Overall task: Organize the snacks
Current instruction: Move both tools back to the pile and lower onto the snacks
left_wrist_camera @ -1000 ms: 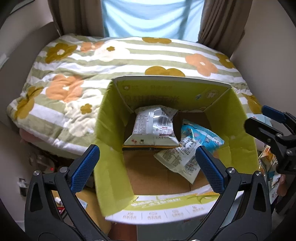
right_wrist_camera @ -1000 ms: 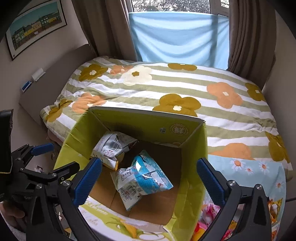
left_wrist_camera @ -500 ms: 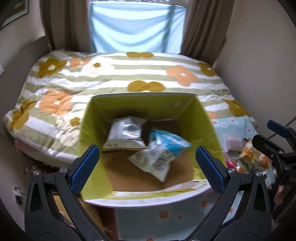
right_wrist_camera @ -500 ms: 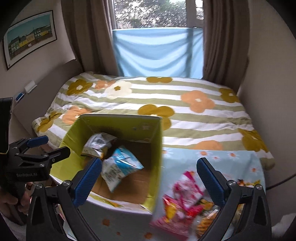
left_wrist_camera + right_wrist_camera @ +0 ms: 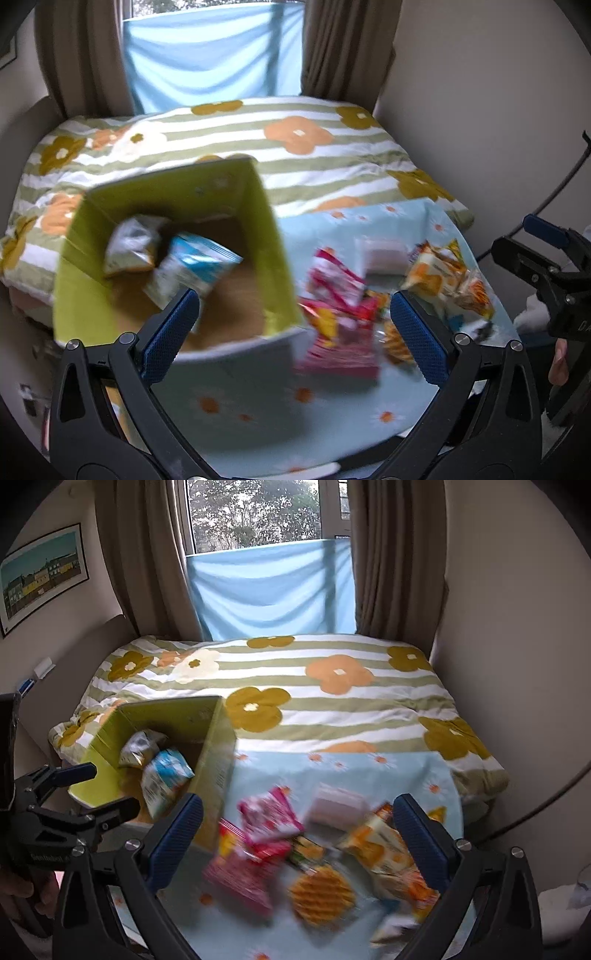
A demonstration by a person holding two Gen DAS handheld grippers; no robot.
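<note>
Both tongs stand wide with nothing between the blue ribbed pads: left tongs (image 5: 295, 325), right tongs (image 5: 298, 829). Each also shows at the edge of the other's view, jaws apart there too.

Snacks sit in two groups. Inside the box (image 5: 258, 206), a yellow-green carton with a plain brown floor, lie a crinkled silver bag (image 5: 131, 245) at the far left corner and a blue-and-white bag (image 5: 192, 269) just beside it, overlapping toward the middle. Loose snacks lie in a pile on the cloth (image 5: 258, 413), a pale blue sheet printed with small orange and white flowers, just right of the box: glossy pink packs (image 5: 269, 818), a pink box-like pack (image 5: 240, 882), a pale pink block (image 5: 338, 805), orange-and-white bags (image 5: 373, 849), and a round waffle-patterned piece (image 5: 321, 895). All are motion-blurred; no print on them can be read.

Compared with half a second ago, both views have swung right: the box has shifted toward the left edge of each frame, and the pile now fills the space between the right tongs' fingers. The box contents lie as before.

Cloth and box rest on the bed's near end, over a duvet (image 5: 332, 701) striped green and white with large orange and ochre flowers. Lettering on the left tongs' body in the right view is too blurred to make out.
</note>
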